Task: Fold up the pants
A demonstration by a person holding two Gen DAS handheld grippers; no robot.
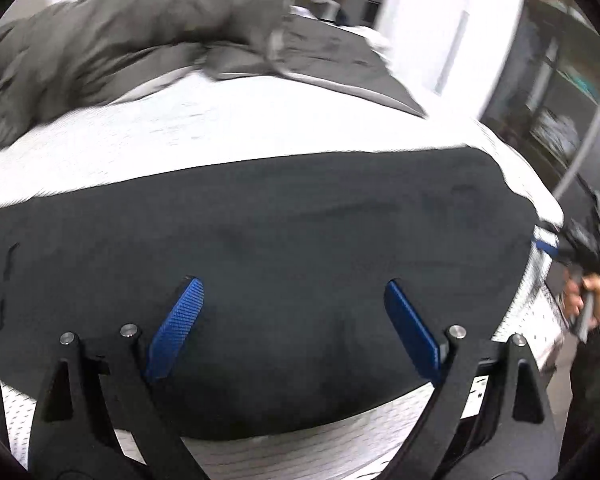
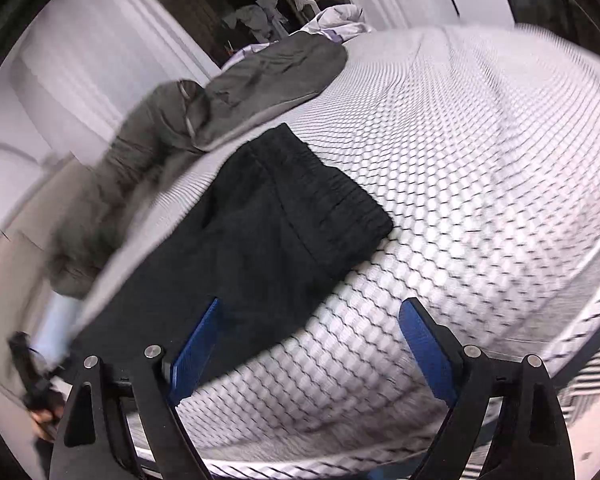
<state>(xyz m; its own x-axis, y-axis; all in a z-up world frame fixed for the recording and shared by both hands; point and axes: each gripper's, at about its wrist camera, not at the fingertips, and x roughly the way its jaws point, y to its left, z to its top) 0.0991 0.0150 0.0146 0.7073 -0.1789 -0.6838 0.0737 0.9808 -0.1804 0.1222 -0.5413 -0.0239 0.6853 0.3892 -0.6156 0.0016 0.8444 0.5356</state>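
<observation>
Black pants (image 1: 280, 220) lie flat across the near part of a white quilted mattress (image 1: 220, 132). My left gripper (image 1: 292, 282) hovers over the middle of them, its blue pads (image 1: 180, 320) wide apart and nothing between them. In the right wrist view the pants (image 2: 276, 216) run from lower left to their ribbed waistband (image 2: 340, 196). My right gripper (image 2: 313, 300) stands open just off the waistband end. Its left finger is over the black cloth and its right finger over bare mattress (image 2: 480, 160). Neither gripper holds the cloth.
Crumpled grey garments (image 1: 100, 52) and a flatter dark one (image 1: 332, 60) lie along the far side of the mattress; one grey garment (image 2: 140, 140) droops over its edge. A hand (image 1: 580, 292) holds the other gripper at the right edge. White walls and a dark doorway (image 2: 240, 12) lie beyond.
</observation>
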